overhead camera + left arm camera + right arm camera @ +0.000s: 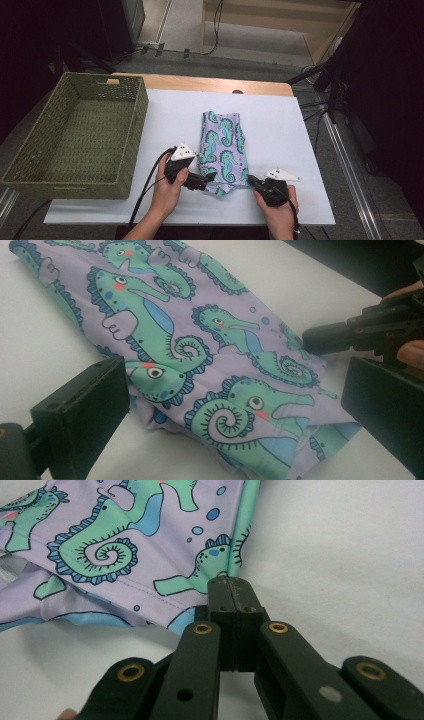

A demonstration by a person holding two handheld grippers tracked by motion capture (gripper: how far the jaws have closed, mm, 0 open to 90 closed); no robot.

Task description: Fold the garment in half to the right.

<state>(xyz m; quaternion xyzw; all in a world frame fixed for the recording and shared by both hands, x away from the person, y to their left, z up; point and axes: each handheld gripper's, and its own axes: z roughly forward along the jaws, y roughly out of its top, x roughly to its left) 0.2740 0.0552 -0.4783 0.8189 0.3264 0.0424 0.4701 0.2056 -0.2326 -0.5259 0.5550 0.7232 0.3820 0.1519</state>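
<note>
Fingers of the left gripper (pixel 209 178) stand wide apart, nothing pinched, w/ the folded seahorse-print cloth (pixel 223 150) lying between them at its near-left corner. Right gripper (pixel 251 180) is clamped tight on the cloth's near-right edge. Cloth lies mid-table on the white table sheet (pixel 280 125), right of the green wicker basket (pixel 131 137).

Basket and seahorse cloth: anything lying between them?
Nothing. In the high view the stretch between the green woven basket and the folded seahorse cloth is bare white table cover; the left tongs sit nearer, at the cloth's front corner.
</note>
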